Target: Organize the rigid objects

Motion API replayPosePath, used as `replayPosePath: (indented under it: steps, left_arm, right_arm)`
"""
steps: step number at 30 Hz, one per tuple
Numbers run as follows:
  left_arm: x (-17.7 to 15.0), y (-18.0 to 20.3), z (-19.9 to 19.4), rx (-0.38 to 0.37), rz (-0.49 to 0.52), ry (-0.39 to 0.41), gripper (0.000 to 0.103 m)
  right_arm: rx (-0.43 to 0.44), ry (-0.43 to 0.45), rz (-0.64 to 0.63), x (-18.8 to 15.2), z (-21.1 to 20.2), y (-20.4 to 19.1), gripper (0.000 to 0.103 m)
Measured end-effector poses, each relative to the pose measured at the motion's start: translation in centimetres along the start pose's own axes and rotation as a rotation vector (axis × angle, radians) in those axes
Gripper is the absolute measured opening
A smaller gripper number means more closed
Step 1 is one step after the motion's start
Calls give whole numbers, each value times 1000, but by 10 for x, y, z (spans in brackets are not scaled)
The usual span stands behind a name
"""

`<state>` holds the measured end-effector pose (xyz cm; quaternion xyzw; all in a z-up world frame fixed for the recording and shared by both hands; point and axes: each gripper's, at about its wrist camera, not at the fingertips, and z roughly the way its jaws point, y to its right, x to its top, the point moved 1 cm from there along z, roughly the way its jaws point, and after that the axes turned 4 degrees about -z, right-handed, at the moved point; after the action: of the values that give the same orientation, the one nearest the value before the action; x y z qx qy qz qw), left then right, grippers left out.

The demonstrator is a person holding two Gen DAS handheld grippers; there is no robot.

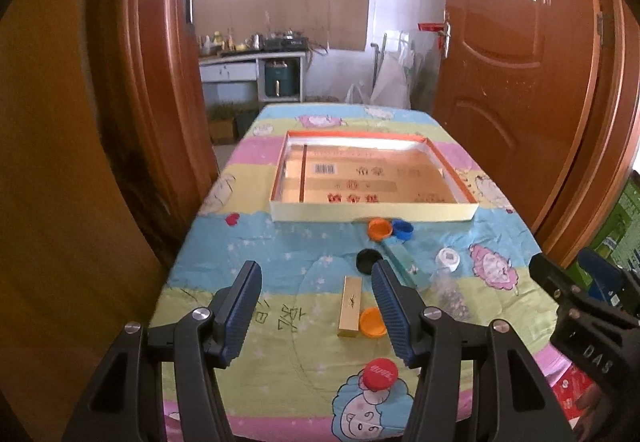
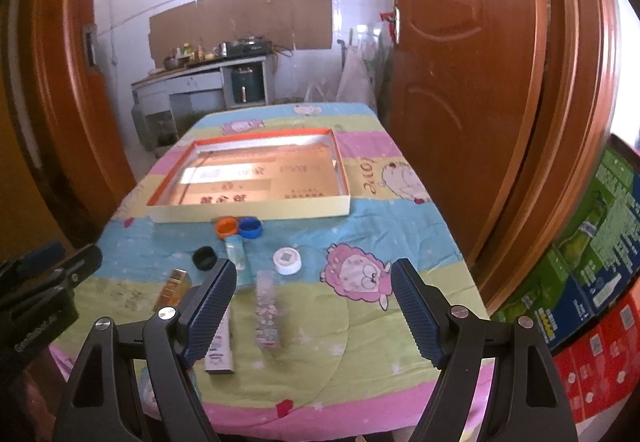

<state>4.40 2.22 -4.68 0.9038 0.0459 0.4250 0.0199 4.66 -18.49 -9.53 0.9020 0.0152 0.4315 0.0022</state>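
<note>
The gold box (image 1: 351,306) lies on the bench (image 1: 280,266), long axis near-to-far, an orange cap (image 1: 373,322) touching its right side. The far tray (image 1: 372,212) holds nothing. Both the left tool (image 1: 316,310) and right tool (image 2: 312,310) gape wide, empty.

A lived-in home, seen from a room that opens onto a plain kitchen. A table (image 1: 280,242) draped in a pastel cartoon-sheep bedsheet fills the foreground. Glossy reddish wooden doors (image 1: 516,82) frame the doorway. Beyond, a white-tiled wall carries taped cardboard panels (image 2: 240,18) above a counter (image 2: 192,76) with a stove (image 2: 246,47), kettle and bottles. Stacked printed cartons (image 2: 592,282) stand at the right.
</note>
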Motion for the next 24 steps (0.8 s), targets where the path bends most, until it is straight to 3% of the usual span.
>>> replayPosePath:
  steps: [6, 11, 13, 24]
  left_arm:
    - [-14, -2, 31, -25, 49, -68, 58]
    - [-22, 6, 58, -94, 57, -149, 57]
    - [-25, 11, 70, -98, 70, -171, 50]
    - [-27, 16, 128, -119, 63, -304, 31]
  right_arm:
    - [23, -53, 33, -9, 28, 13, 81]
    - [79, -104, 28, -17, 48, 9, 81]
    - [94, -126, 25, -20, 57, 5, 81]
    - [135, -199, 24, -25, 86, -12, 81]
